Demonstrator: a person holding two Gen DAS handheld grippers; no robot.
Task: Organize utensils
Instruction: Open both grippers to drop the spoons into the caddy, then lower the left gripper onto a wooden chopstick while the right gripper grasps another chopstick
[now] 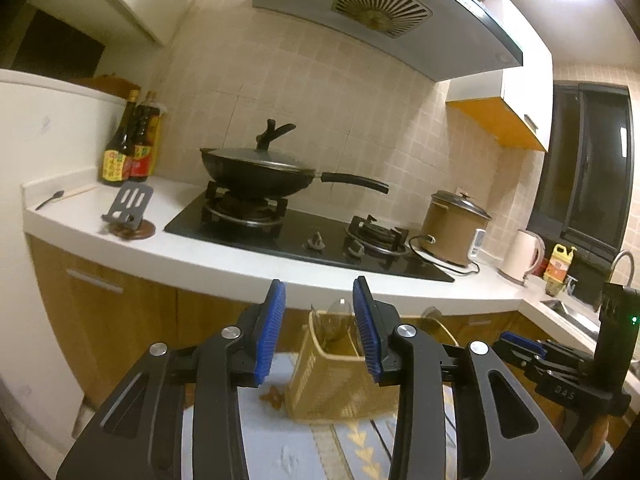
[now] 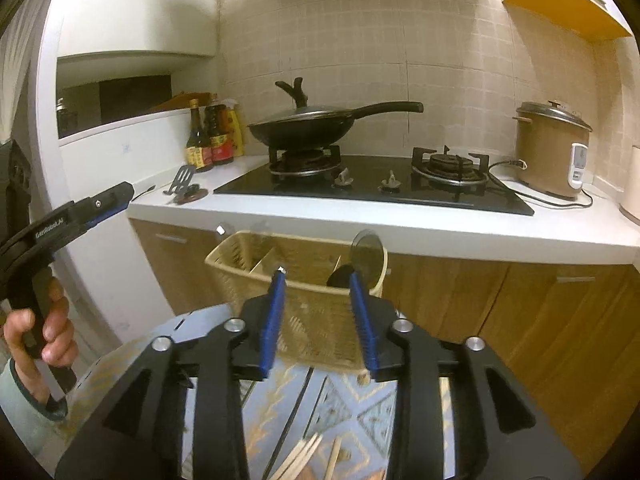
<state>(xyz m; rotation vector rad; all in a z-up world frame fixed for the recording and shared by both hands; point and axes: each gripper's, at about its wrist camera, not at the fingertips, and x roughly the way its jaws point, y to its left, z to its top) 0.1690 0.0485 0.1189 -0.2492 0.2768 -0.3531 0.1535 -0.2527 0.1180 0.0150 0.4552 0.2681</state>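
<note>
L gripper (image 1: 319, 330) jaws wide, empty; R gripper (image 2: 318, 320) same, facing utensil basket (image 2: 316, 308).

Lidded wok (image 1: 256, 172) on stove (image 1: 304, 236)

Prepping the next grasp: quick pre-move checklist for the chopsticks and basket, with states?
1. Left gripper open, nothing between pads: ok.
2. Right gripper open, nothing held: ok.
3. Basket upright on the patterned cloth: ok.
4. Basket's left compartments free; ladles sit in the right one: ok.
5. Chopsticks loose on cloth, at right wrist view's bottom edge, partly cut off: count cannot tell.
6. Chopsticks between right fingers: not ok.
</note>
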